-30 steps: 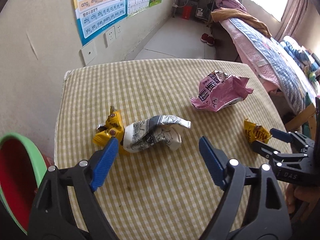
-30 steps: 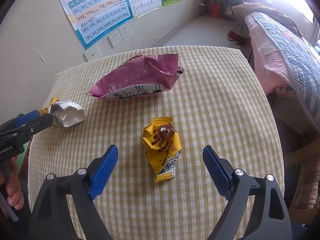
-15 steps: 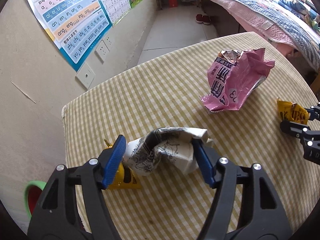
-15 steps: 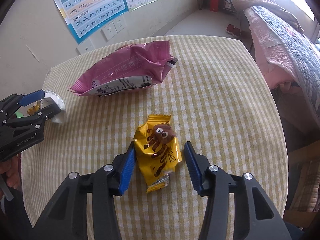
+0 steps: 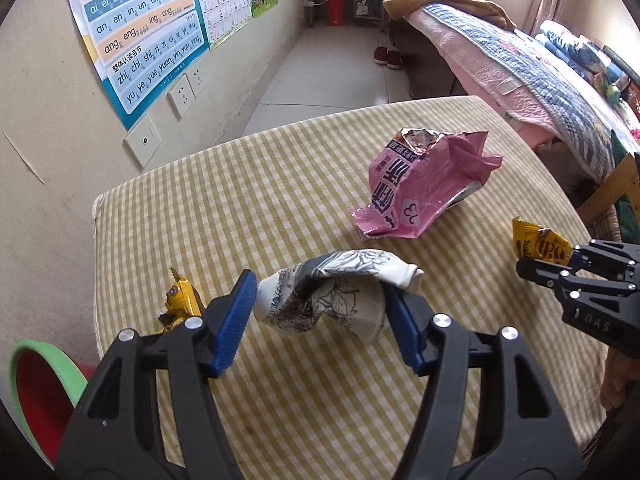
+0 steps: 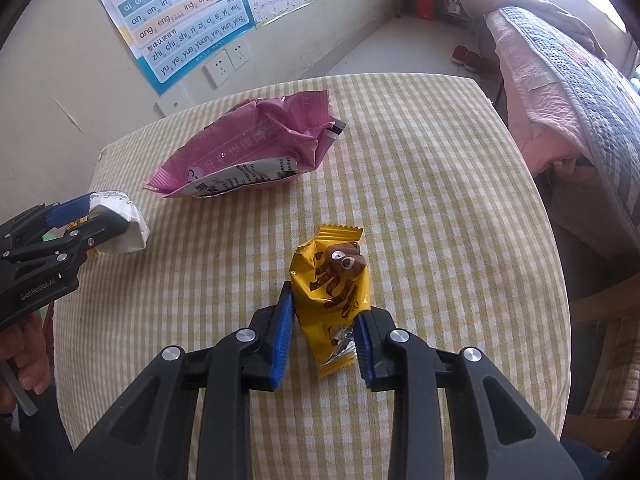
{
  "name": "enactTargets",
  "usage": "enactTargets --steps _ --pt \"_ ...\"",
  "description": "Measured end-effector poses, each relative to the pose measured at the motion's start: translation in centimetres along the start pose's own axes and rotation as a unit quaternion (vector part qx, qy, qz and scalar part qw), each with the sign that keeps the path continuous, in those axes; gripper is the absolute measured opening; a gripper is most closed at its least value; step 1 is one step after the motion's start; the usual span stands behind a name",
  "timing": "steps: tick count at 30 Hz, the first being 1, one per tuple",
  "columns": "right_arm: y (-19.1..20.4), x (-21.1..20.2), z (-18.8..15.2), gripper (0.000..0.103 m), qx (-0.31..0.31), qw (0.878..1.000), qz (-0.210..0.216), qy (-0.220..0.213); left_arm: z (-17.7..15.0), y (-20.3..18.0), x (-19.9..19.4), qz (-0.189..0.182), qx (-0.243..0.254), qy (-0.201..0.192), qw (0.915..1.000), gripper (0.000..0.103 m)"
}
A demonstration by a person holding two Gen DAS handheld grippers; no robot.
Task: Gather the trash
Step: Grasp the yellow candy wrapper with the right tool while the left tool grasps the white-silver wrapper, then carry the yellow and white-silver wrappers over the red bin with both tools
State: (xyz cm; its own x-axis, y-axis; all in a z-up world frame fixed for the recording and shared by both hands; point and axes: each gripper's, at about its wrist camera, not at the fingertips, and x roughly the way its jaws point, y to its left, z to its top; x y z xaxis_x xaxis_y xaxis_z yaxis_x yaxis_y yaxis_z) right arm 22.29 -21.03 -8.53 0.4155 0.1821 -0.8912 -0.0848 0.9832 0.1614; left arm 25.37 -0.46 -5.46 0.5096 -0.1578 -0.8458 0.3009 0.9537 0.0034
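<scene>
My left gripper (image 5: 320, 312) is shut on a crumpled white paper cup with black print (image 5: 332, 296), just above the checked tablecloth (image 5: 260, 200). A small yellow wrapper (image 5: 182, 304) lies beside its left finger. My right gripper (image 6: 324, 332) is shut on a yellow snack wrapper with a bear face (image 6: 332, 284), which also shows in the left wrist view (image 5: 540, 244). A torn pink snack bag (image 5: 420, 192) lies farther back on the table; it also shows in the right wrist view (image 6: 248, 152). The left gripper with the cup shows in the right wrist view (image 6: 88, 224).
A green bin with a red inside (image 5: 36, 392) stands below the table's left edge. A wall with posters and sockets (image 5: 140, 48) runs behind the table. A bed with quilts (image 5: 520, 60) is to the right, and a wooden chair (image 5: 612, 196) stands by the table's right edge.
Both grippers have closed: the left on the paper cup, the right on the yellow bear wrapper. Both moved forward over their items first.
</scene>
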Motion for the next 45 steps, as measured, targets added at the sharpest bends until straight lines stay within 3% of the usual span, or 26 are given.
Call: enactTargets --steps 9,22,35,45 --pt "0.8 -2.5 -0.1 0.027 -0.012 1.0 0.009 -0.017 -2.2 0.2 -4.6 -0.04 -0.069 -0.029 0.9964 0.061" --pt "4.2 -5.6 -2.0 0.027 -0.047 0.998 0.026 -0.031 -6.8 3.1 -10.6 -0.018 -0.126 -0.055 0.9904 0.061" --pt "11.9 -7.2 -2.7 0.027 -0.109 0.992 0.047 -0.044 -11.7 9.1 -15.3 0.015 -0.198 -0.083 0.9766 0.062" --pt "20.9 -6.4 -2.2 0.027 -0.172 0.98 0.09 -0.046 -15.9 16.0 -18.0 0.048 -0.262 -0.088 0.9599 0.062"
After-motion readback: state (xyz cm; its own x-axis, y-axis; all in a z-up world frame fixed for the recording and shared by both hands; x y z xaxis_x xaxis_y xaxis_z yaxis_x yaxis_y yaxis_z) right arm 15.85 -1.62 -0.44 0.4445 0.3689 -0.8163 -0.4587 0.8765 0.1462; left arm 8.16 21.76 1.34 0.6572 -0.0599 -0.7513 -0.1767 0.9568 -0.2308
